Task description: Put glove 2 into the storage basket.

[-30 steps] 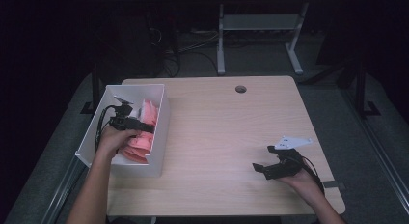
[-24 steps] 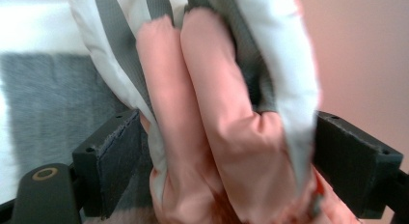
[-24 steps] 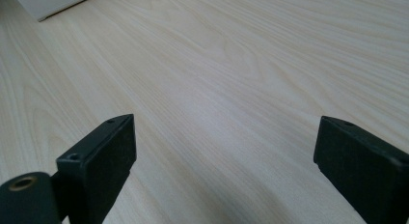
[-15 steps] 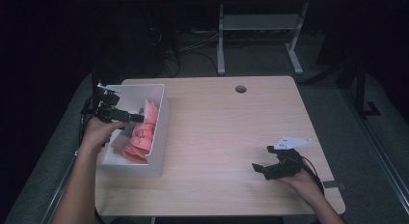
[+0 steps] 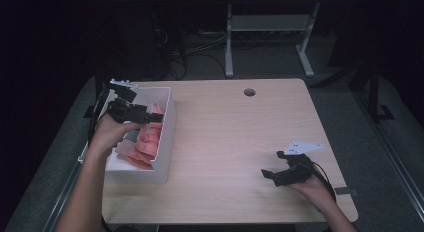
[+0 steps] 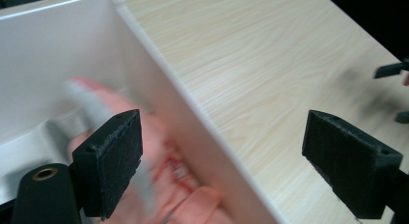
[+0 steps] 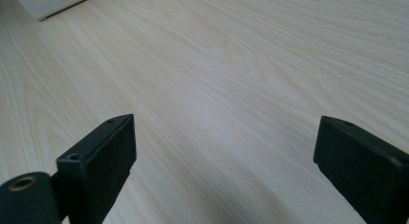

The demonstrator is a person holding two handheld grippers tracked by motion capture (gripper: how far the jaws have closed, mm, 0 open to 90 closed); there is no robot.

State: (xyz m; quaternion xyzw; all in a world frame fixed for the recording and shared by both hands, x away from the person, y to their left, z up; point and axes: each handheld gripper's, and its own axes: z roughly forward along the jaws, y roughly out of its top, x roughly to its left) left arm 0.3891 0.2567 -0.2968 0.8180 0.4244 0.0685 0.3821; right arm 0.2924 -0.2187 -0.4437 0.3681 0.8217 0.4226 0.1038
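Observation:
A white bin (image 5: pixel 166 142) stands at the table's left side with several pink soft pieces (image 5: pixel 145 144) heaped in it. My left gripper (image 5: pixel 157 117) hovers over the bin, its jaws pointing toward the table's middle. Its jaws have just been opening and now stand open with nothing between them. In the left gripper view (image 6: pixel 224 130) the bin's wall (image 6: pixel 62 45) and the blurred pink pieces (image 6: pixel 161 159) lie below the jaws. My right gripper (image 5: pixel 268 175) rests low over the wooden table (image 5: pixel 240 132) near its front right, open and empty. The right gripper view (image 7: pixel 224 130) looks across bare tabletop (image 7: pixel 241 50).
A round cable hole (image 5: pixel 249 92) sits near the table's far edge. A metal stand (image 5: pixel 270 27) and loose cables (image 5: pixel 185 47) are on the dark floor behind. A corner of the white bin (image 7: pixel 48 2) shows far off in the right gripper view.
My left hand has lifted its gripper up out of the bin and toward the far left corner. The pink pieces stay in the bin. The right hand has not moved.

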